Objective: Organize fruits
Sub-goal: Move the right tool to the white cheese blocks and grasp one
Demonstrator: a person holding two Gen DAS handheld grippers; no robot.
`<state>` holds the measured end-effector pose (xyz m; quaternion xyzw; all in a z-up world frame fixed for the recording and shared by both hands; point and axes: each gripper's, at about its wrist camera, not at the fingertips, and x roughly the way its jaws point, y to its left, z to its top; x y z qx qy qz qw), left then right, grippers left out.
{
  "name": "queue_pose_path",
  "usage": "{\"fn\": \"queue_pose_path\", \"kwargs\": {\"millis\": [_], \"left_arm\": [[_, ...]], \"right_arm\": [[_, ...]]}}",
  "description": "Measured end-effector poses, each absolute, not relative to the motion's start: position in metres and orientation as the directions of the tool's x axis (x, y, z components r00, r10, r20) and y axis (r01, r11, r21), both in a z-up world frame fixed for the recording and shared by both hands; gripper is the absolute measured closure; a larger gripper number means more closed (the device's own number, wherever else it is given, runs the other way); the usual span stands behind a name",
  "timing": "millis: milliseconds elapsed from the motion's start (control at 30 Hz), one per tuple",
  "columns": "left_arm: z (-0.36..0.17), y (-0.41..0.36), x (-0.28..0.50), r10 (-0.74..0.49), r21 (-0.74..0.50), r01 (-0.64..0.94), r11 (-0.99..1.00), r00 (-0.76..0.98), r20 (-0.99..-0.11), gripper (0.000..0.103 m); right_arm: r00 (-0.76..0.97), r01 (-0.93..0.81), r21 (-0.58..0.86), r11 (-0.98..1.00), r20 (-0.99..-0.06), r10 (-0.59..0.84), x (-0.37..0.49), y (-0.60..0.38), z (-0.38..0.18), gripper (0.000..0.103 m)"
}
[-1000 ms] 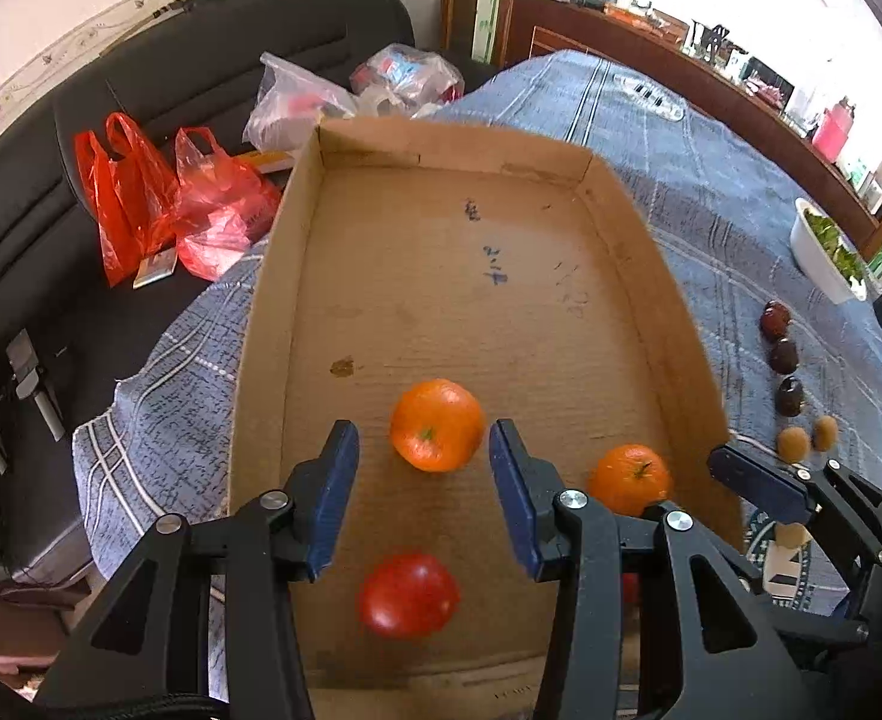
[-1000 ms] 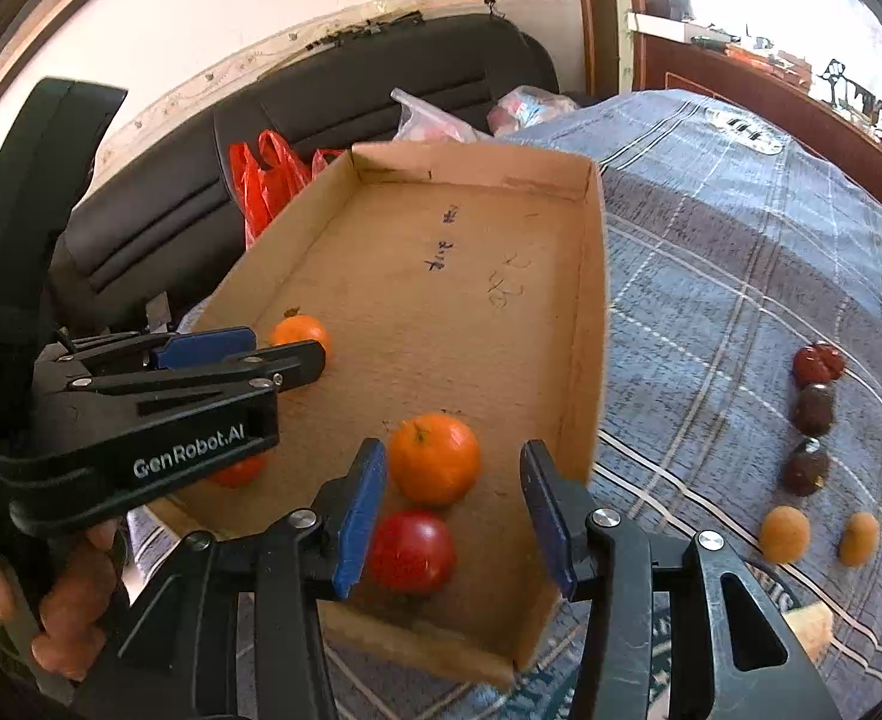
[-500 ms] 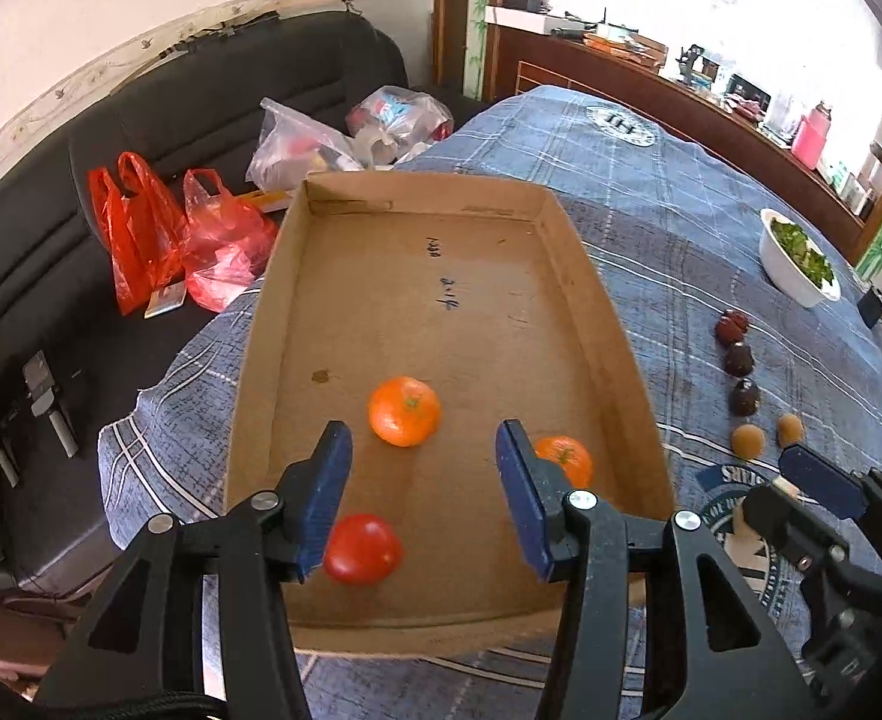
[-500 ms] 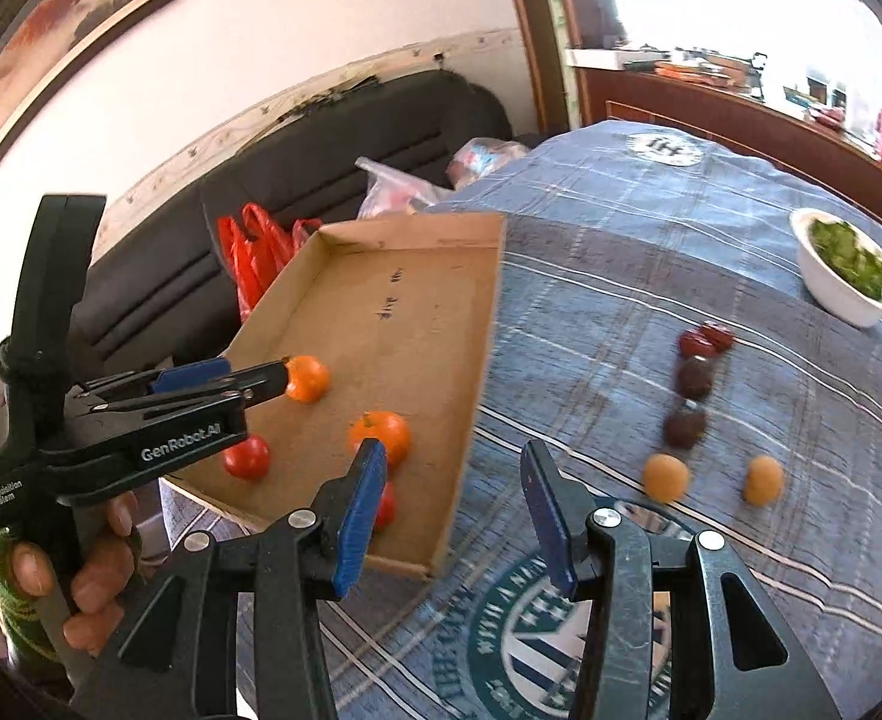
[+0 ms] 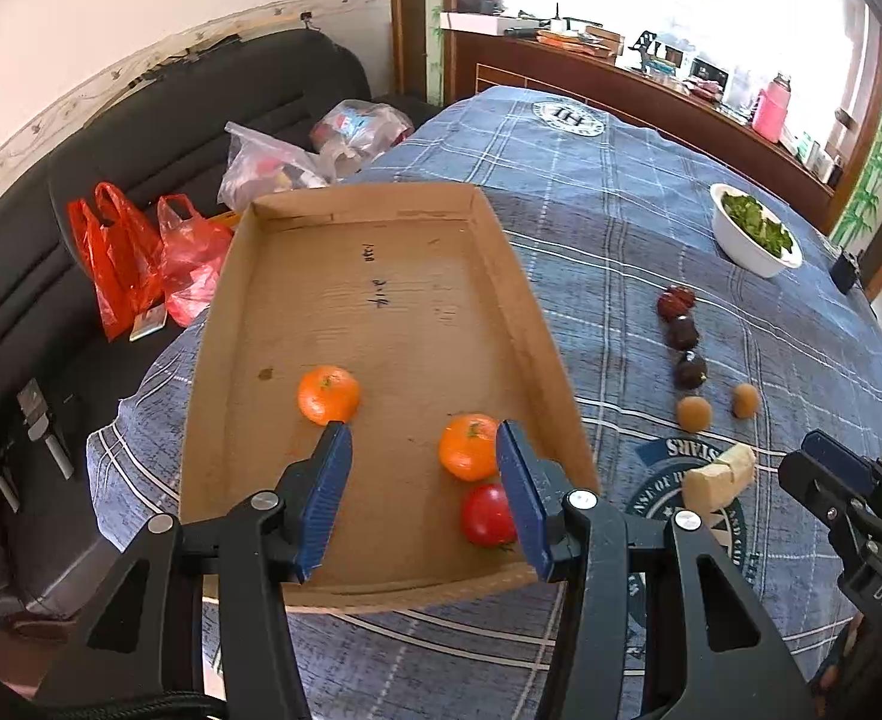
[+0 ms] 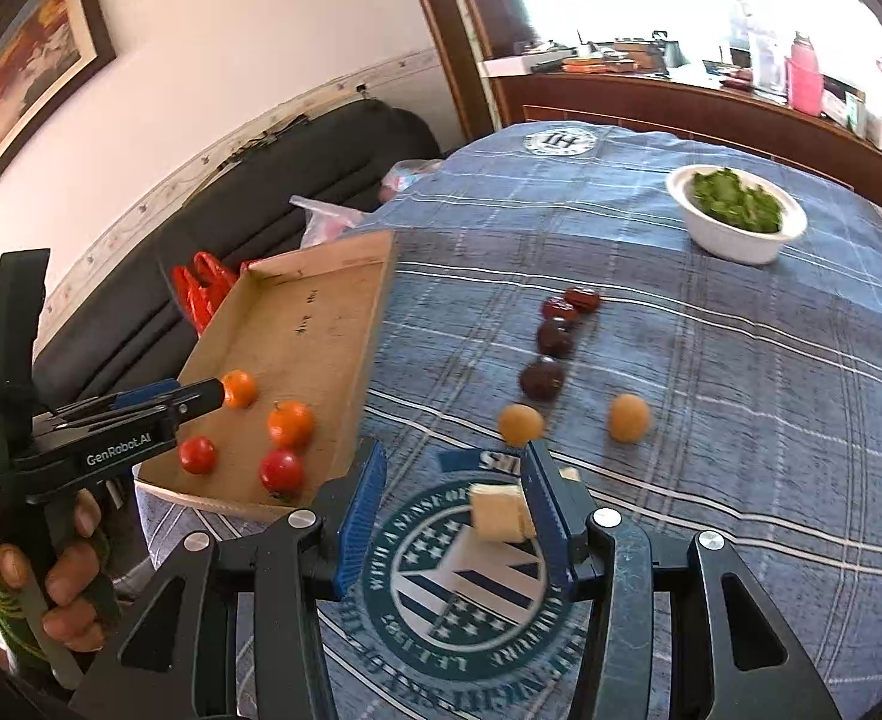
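Blue plaid cloth covers the tabletop point(image 6: 711, 360) in a sunlit room, with a black sofa point(image 5: 159, 138) strewn with red plastic bags point(image 5: 141, 252) behind it. A shallow cardboard tray point(image 5: 375, 312) sits at the table's near edge holding two oranges, one toward the middle point(image 5: 328, 394) and one near the right wall point(image 5: 468, 447), and two red tomatoes point(image 6: 281, 470) point(image 6: 197, 454), the second of which shows only from the right wrist. The left gripper point(image 5: 423, 504) hovers over the tray's near end, jaws spread wide and holding nothing; its right finger point(image 5: 522, 504) partly covers a tomato.

The right gripper point(image 6: 450, 516) hangs over the printed emblem on the cloth, jaws likewise apart and empty. A pale, blocky piece of food point(image 6: 497, 512) lies between them, close against the right finger point(image 6: 546, 510); whether they touch cannot be made out, nor what the piece is.

Loose on the cloth beyond lie two tan round fruits point(image 6: 520, 423) point(image 6: 628, 416), then a line of dark reddish fruits point(image 6: 542, 378) running toward a white bowl of greens point(image 6: 735, 213). Motion blur softens these fruits. A hand point(image 6: 63, 576) grips the left tool's handle at the frame's edge.
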<state>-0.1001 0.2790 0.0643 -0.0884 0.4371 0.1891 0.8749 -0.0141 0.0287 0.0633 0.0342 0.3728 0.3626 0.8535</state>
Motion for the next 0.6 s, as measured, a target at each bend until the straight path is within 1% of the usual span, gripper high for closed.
{"fn": "queue_pose_path", "kwargs": {"millis": [600], "left_arm": [[0.072,0.235,-0.104,0.232,0.036,-0.336,0.941,0.565,-0.792,0.054]], "right_arm": [[0.502,-0.540,0.341,0.770,-0.604,0.619,-0.023,-0.018,0.056,0.054]]}}
